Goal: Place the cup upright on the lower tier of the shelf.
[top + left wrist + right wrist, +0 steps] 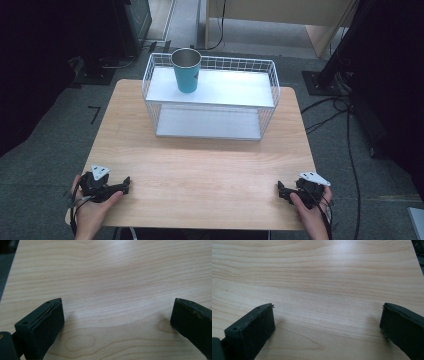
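Wooden table (200,170), pale grain, seen from above. Left gripper (124,186) resting at the near left corner, held in a hand (92,212) coming in from the near edge; grey 3-cornered plate on top. Right gripper (281,190) resting at the near right corner, held in the other hand (312,215), same grey plate on top. Both pointed inward toward the table's middle, well apart from each other. Left gripper view: 2 black jaws spread wide, released, nothing between them but bare wood. Right gripper view: same again, 2 jaws wide apart, released, bare wood between. At the far side of the table, a white wire rack (270,75) with 2 shelves. Teal cup (187,70) standing upright on the upper shelf, toward its left end, metal rim and inside visible. Cup well apart from both grippers. Lower shelf bare. Grey floor around the table, black cables trailing at the right.
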Action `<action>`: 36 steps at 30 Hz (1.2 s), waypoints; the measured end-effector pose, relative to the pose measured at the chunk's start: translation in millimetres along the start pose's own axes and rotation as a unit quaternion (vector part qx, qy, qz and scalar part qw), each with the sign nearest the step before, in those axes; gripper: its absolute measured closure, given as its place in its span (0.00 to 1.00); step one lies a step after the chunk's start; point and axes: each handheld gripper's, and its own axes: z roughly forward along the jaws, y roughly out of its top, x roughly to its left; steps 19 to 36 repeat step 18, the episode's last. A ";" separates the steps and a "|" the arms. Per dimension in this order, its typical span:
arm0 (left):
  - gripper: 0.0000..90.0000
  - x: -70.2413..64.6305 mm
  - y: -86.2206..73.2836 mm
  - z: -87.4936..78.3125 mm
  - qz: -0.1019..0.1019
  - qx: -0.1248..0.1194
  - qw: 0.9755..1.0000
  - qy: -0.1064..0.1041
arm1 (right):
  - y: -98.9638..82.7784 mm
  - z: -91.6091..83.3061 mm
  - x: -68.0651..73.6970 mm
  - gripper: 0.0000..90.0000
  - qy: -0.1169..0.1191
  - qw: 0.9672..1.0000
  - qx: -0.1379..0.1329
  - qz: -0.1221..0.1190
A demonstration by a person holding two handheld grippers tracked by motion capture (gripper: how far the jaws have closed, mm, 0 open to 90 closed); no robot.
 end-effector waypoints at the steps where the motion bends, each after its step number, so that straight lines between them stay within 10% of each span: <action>1: 0.00 1.1 0.3 0.2 -0.003 0.002 1.000 0.000 | 0.0 0.0 0.0 0.00 0.000 1.000 0.000 0.000; 36: 0.00 -11.9 1.7 1.8 -0.038 0.001 0.999 0.031 | 0.0 0.0 0.0 0.00 0.000 1.000 0.000 0.000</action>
